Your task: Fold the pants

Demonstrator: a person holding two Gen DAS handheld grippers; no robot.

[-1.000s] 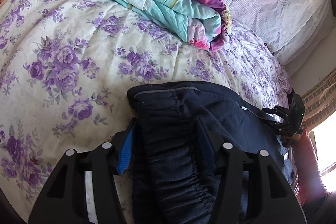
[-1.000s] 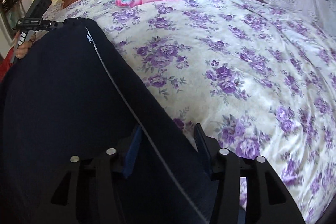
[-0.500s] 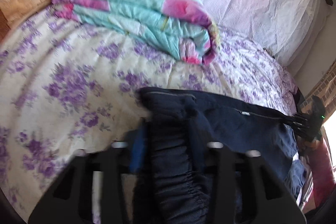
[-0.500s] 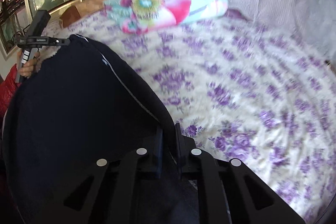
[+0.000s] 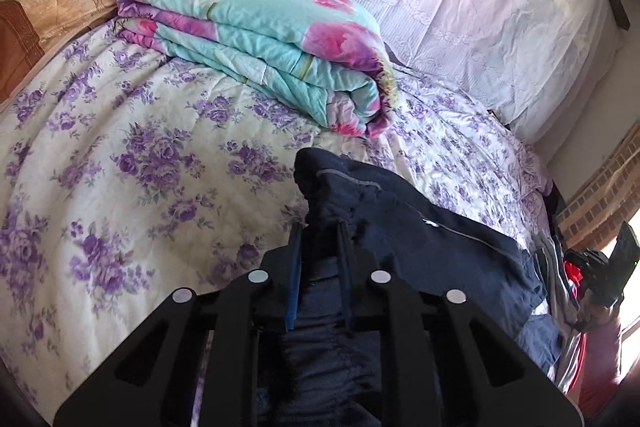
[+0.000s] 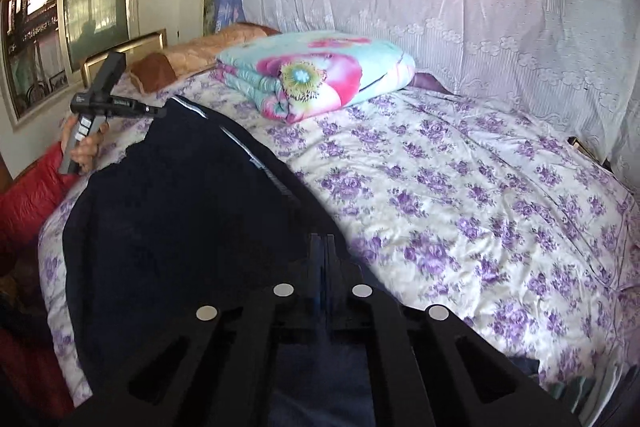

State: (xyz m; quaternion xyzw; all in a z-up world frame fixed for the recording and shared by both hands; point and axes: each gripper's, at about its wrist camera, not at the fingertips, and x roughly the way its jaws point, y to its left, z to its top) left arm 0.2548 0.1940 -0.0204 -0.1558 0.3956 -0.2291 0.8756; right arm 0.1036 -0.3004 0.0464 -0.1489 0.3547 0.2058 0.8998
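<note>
Both claws were clamped on the dark pants (image 6: 180,227): left gripper (image 5: 320,231) at the gathered waistband, right gripper (image 6: 320,241) on the far end, held taut near the folded quilt (image 5: 260,39). Likely mid-fold; next, bring ends together evenly.

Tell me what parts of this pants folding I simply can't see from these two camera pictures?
- Legs and hems of the pants: cut off by the bottom edge in both views.
- Cloth inside the right gripper: its black frame hides the pinch in the right wrist view.
- Waistband below the left gripper: covered by that gripper's body in the left wrist view.
- The person: only a red sleeve shows.
</note>
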